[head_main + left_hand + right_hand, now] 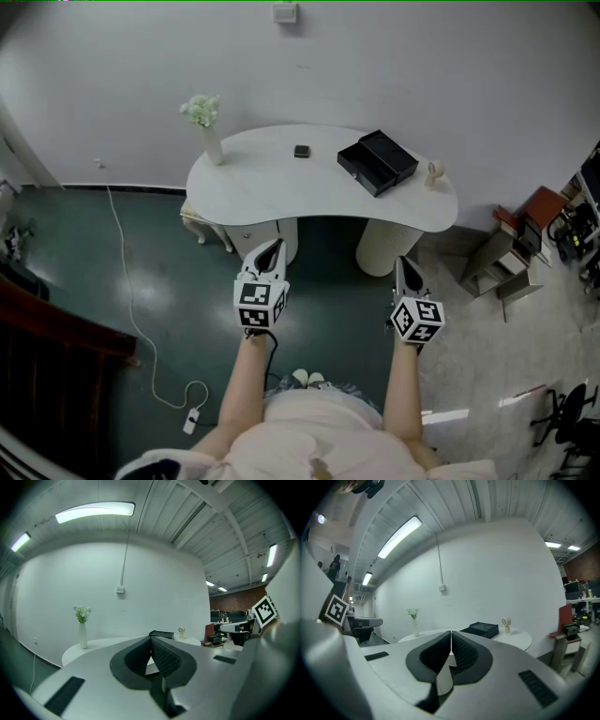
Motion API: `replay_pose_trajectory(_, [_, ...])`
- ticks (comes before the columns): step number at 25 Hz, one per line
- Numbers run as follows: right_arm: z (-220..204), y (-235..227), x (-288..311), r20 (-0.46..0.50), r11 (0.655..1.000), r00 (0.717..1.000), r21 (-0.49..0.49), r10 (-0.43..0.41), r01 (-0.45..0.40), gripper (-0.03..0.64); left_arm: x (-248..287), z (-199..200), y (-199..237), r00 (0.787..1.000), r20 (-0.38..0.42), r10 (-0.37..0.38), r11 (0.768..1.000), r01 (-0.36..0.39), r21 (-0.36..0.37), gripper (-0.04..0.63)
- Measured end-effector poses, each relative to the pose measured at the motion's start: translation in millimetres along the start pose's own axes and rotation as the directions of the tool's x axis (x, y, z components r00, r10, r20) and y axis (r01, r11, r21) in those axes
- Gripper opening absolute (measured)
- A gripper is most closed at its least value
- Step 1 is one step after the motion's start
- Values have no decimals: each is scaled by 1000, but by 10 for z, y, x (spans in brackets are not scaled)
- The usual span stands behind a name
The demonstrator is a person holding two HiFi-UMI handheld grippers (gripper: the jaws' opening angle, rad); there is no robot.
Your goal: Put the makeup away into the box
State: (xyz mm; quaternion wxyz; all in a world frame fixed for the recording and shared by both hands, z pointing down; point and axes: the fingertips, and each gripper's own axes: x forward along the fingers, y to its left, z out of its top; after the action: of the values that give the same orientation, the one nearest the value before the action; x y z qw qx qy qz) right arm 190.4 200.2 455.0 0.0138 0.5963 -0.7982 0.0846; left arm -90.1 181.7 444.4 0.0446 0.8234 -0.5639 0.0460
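Observation:
A black box (378,161) lies open on the white kidney-shaped table (262,192), right of centre; it also shows as the black box (480,629) and the black box (161,634) in the gripper views. A small dark makeup item (301,151) sits near the table's back edge. My left gripper (273,249) and right gripper (403,266) hover in front of the table, well short of it, level, both shut with nothing between the jaws. The shut left gripper (151,638) and right gripper (451,633) tips meet.
A white vase with flowers (208,128) stands at the table's left end, and a small cream ornament (435,172) at its right end. A white cable (131,309) trails across the green floor. Shelving and a red box (525,234) stand to the right.

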Motion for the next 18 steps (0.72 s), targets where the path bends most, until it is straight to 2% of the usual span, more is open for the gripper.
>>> replay_pose_trajectory(3, [30,43,-11,15,1000,1000,12,23,-23,53,-1,-6,-26,1000,1,-4,1000,4,1,26])
replay_pose_trajectory(6, [114,103,-25,40,998,998,21,50,-51,193,-2,-18,-35,1000,-3,-5,1000,5,1,26])
replay_pose_trajectory(8, [199,154,-42,63,998,996,16,66,-67,256,0,-20,-35,1000,-6,-8,1000,8,1,26])
replay_pose_trajectory(13, [324,181,-101,141,997,989,53,47,-55,448,13,-27,-93,1000,-9,-28,1000,28,3,26])
replay_pose_trajectory(18, [237,237,-103,114,996,992,70,48,-56,519,26,-24,-110,998,-8,-56,998,56,6,26])
